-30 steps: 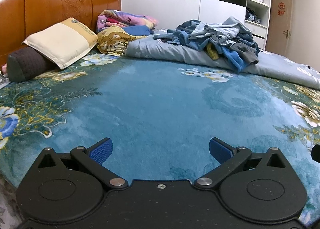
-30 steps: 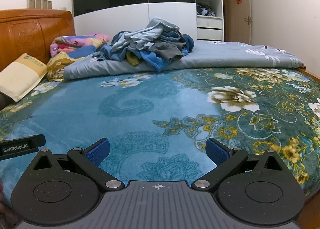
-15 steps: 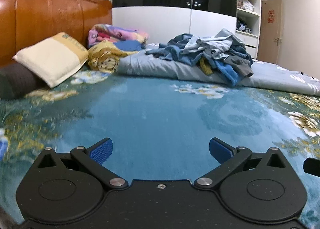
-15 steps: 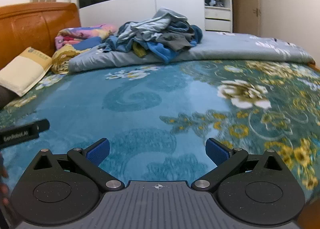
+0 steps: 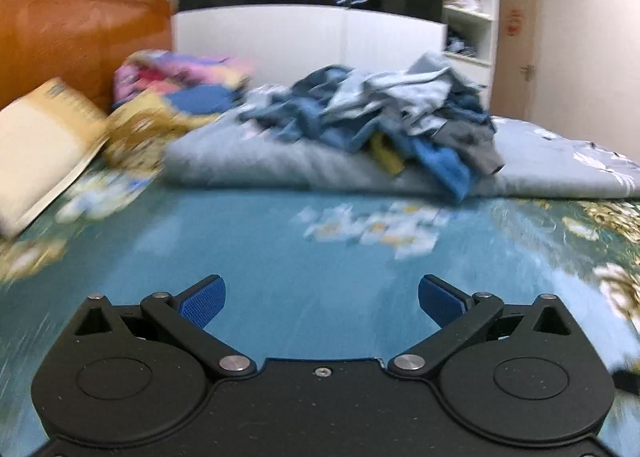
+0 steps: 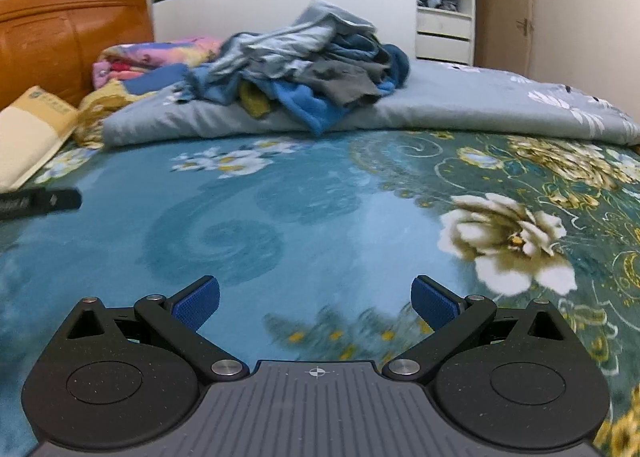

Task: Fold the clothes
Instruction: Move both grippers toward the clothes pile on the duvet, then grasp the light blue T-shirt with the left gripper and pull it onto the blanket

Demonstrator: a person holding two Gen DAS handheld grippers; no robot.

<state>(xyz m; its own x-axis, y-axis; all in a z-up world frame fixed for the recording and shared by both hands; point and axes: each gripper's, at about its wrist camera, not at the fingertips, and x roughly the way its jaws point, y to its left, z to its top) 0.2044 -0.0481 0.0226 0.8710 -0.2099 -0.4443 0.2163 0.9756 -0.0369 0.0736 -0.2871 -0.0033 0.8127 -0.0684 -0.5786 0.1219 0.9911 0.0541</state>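
Item: pile of clothes point(image 6: 304, 61), unfolded, heaped on the grey quilt point(image 6: 460, 105) at the far side of the bed, well apart from both my tongs.
Left tongs point(image 5: 322, 299): spread apart, empty, over the blue floral blanket point(image 5: 300, 257).
Right tongs point(image 6: 316, 297): spread apart, empty, same blanket.
Step in hand, as I judge: reach for one garment. Advice: take a single loose top piece by an edge, not a bunch; lay it on the bare blanket.

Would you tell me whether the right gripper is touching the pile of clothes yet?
Apart. The right wrist view shows the open right gripper over bare blue bedspread, with the pile of clothes far beyond it.
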